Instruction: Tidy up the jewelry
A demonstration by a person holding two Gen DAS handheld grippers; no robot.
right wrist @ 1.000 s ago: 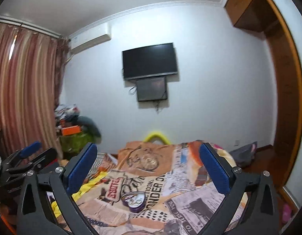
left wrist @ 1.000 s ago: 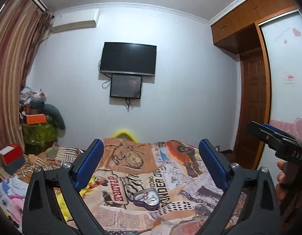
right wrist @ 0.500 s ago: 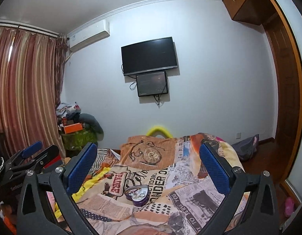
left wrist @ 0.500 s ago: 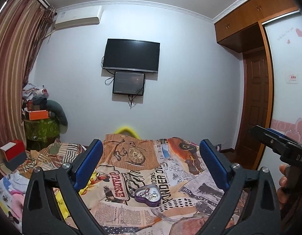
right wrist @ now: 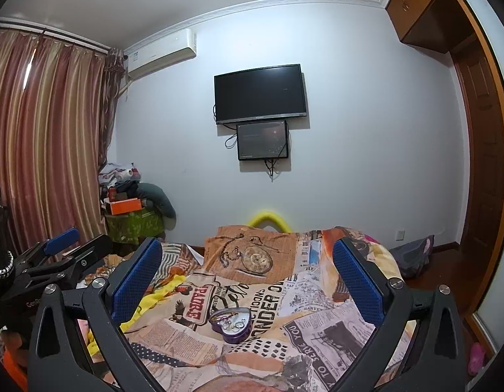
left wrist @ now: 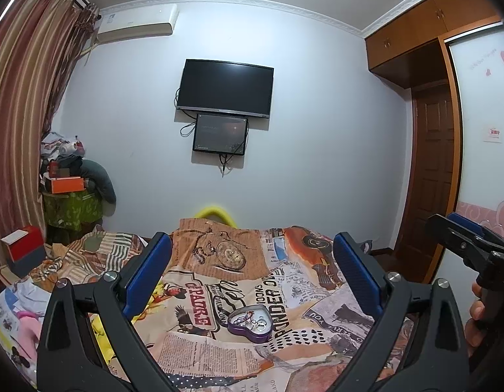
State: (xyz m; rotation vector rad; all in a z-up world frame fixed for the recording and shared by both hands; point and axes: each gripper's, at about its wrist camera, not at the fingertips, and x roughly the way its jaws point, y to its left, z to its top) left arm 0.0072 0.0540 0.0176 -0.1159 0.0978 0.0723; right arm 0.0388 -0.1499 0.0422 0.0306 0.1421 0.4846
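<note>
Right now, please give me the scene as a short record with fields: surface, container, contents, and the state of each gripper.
surface: bed with printed newspaper-pattern cover
container: purple heart-shaped tin, lid off, resting on the cover
contents: small jewelry pieces, rings and a thin chain, too small to count
left gripper: open, empty, above the bed, tin between its fingers in the view
right gripper: open, empty, also facing the tin
contact: neither gripper touches the tin
background: black television on the wall
</note>
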